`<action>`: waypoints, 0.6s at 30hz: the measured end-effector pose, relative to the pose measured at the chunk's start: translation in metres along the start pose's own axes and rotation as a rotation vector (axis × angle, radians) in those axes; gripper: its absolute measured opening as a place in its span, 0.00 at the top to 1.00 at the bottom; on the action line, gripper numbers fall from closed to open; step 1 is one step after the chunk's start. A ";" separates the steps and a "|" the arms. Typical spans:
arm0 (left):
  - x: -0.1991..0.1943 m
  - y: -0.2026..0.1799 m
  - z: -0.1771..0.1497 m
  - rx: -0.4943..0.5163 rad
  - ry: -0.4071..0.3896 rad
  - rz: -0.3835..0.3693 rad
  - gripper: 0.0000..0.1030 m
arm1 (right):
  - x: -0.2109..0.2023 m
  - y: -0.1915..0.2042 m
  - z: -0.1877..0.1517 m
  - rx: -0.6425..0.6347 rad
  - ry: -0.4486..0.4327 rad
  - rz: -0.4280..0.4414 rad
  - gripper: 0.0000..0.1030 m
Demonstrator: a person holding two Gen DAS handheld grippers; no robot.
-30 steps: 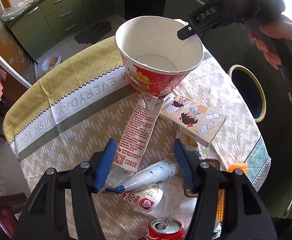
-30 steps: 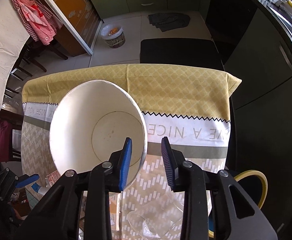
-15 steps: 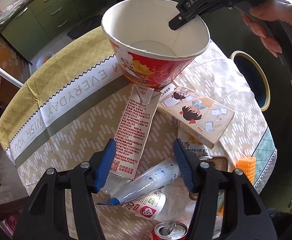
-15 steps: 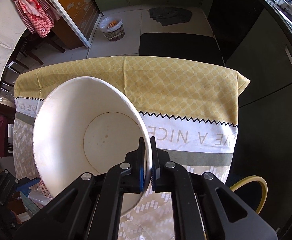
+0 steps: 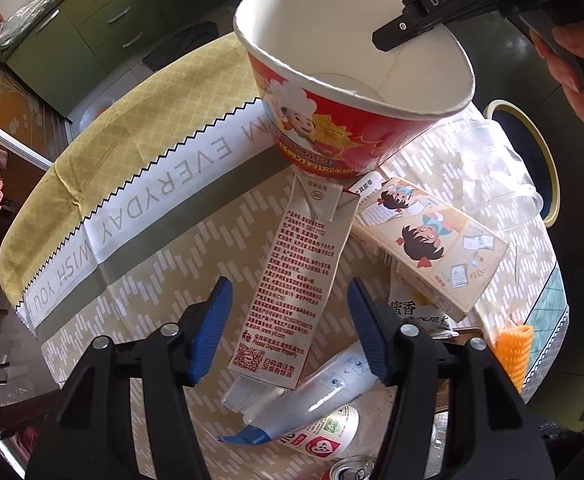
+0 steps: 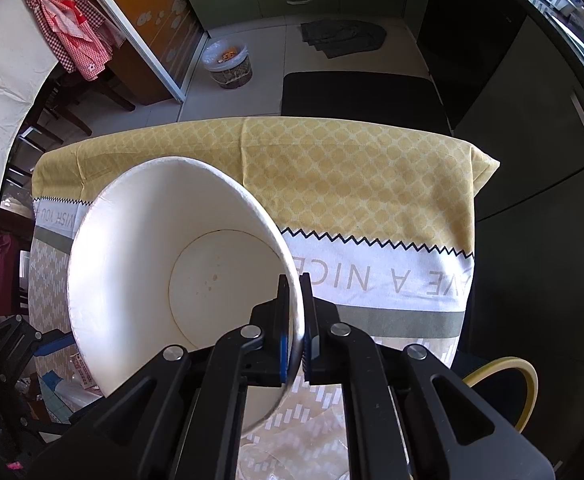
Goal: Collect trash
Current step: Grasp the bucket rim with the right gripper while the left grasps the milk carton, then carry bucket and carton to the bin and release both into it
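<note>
My right gripper (image 6: 294, 308) is shut on the rim of a red paper noodle bowl (image 6: 180, 280), white and empty inside, and holds it tilted above the table; the bowl (image 5: 343, 92) and right gripper (image 5: 387, 38) also show in the left wrist view. My left gripper (image 5: 288, 328) is open and hovers over a flattened drink carton (image 5: 303, 276) with red print. Beside the carton lie a cartoon-printed box (image 5: 427, 240), a squeezed white tube (image 5: 307, 400) with a blue cap, a small white packet (image 5: 323, 436) and a red can (image 5: 351, 470).
The table wears a yellow, white and grey cloth (image 5: 140, 160). A clear plastic cup (image 5: 495, 168) lies at the right. An orange brush (image 5: 511, 352) sits by the right edge. A yellow-rimmed bin (image 5: 531, 160) stands beyond the table. A floor waste basket (image 6: 228, 62) stands far off.
My right gripper closed on the bowl's rim and lifted the bowl off the table. My left gripper moved forward over the carton and stayed open.
</note>
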State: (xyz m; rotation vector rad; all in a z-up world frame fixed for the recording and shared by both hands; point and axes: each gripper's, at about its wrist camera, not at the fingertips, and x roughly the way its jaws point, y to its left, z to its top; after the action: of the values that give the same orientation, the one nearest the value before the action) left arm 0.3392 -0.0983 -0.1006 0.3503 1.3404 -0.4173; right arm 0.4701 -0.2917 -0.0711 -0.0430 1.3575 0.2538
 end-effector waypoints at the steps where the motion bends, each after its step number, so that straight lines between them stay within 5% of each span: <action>1: 0.004 0.000 0.001 0.005 0.008 -0.001 0.46 | 0.000 0.001 0.000 -0.001 0.000 -0.001 0.94; 3: 0.011 -0.001 0.002 0.015 0.027 -0.013 0.60 | 0.001 0.001 -0.001 0.000 0.000 0.003 0.95; 5: 0.016 0.000 0.003 0.013 0.037 -0.021 0.64 | 0.001 0.000 -0.001 0.008 -0.002 0.011 0.95; 12: 0.010 0.014 0.001 -0.035 0.003 -0.014 0.67 | -0.015 -0.011 -0.003 0.036 -0.033 0.041 0.95; 18: -0.019 0.032 -0.006 -0.103 -0.079 0.005 0.67 | -0.078 -0.028 -0.013 0.071 -0.137 0.092 0.95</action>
State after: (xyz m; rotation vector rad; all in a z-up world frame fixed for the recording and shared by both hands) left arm 0.3457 -0.0657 -0.0826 0.2497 1.2786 -0.3531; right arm 0.4492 -0.3336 -0.0019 0.0947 1.2329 0.2808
